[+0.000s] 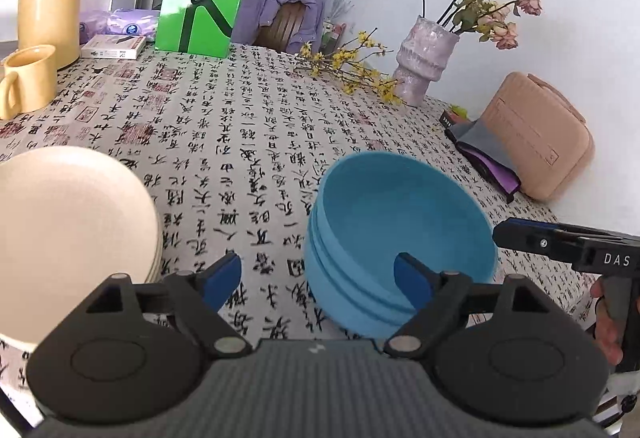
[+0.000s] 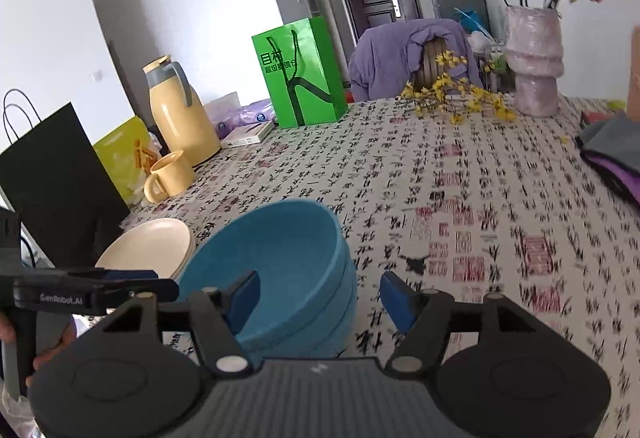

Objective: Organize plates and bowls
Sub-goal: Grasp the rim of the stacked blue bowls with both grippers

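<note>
On the calligraphy-print tablecloth, the stack of blue bowls serves as landmark. To its left sits a stack of cream plates, apart from it in the left wrist view. The left gripper hangs with fingers spread, its right pad in front of the near rim of the blue bowls; whether it touches, I cannot tell. The right gripper, also spread and holding nothing, has one finger on either side of the stack's right wall.
</note>
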Demonstrator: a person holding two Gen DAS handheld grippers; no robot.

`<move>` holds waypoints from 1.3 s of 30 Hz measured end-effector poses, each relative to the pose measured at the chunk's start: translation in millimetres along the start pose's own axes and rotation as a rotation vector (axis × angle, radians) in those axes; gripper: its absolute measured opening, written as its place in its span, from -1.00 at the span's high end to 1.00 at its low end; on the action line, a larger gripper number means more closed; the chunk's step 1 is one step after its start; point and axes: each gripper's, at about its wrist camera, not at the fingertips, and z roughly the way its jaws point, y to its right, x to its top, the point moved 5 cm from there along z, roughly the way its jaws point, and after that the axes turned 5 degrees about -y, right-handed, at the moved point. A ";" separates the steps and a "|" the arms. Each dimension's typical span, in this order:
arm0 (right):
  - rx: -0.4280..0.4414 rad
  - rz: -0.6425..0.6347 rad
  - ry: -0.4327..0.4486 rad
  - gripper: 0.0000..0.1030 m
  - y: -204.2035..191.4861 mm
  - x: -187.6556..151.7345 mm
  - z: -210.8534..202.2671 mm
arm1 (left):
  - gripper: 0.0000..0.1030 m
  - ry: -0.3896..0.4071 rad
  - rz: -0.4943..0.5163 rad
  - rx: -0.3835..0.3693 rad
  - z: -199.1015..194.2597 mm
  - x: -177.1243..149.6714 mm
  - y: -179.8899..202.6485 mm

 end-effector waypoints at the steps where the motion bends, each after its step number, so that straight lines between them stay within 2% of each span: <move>1: 0.009 0.014 0.006 -0.29 0.0 -3.7 -1.8 | -0.78 0.007 0.005 -0.003 -2.5 -2.2 1.2; 2: 0.018 0.026 0.016 -0.33 -0.1 -7.8 -4.2 | -0.90 0.022 0.011 -0.005 -5.9 -5.1 2.3; 6: 0.017 0.068 0.081 -0.52 3.1 -26.1 -14.7 | -0.97 0.073 0.030 -0.004 -14.0 -16.6 3.1; 9: -0.001 0.122 0.110 -0.53 5.0 -36.0 -18.4 | -0.97 0.075 0.024 -0.010 -11.0 -17.9 2.5; 13: 0.045 0.168 0.124 -0.55 7.6 -39.7 -15.5 | -0.99 0.078 0.013 -0.032 -3.8 -12.9 3.0; 19: 0.052 0.189 0.089 -0.61 15.2 -32.4 6.0 | -1.00 0.031 -0.005 -0.057 19.7 -7.0 1.2; 26: 0.152 0.277 0.029 -0.63 22.2 -23.4 31.3 | -1.00 -0.048 -0.082 -0.152 50.6 3.3 -3.6; 30: 0.156 0.314 -0.004 -0.71 25.7 -19.9 45.5 | -1.00 -0.092 -0.112 -0.186 67.8 11.0 -5.0; 35: 0.167 0.374 -0.070 -0.72 32.5 -22.4 65.3 | -0.98 -0.126 -0.117 -0.221 83.7 14.5 -4.1; 39: 0.212 0.446 -0.114 -0.72 39.2 -24.4 77.3 | -0.76 -0.161 -0.134 -0.237 96.1 13.8 -7.3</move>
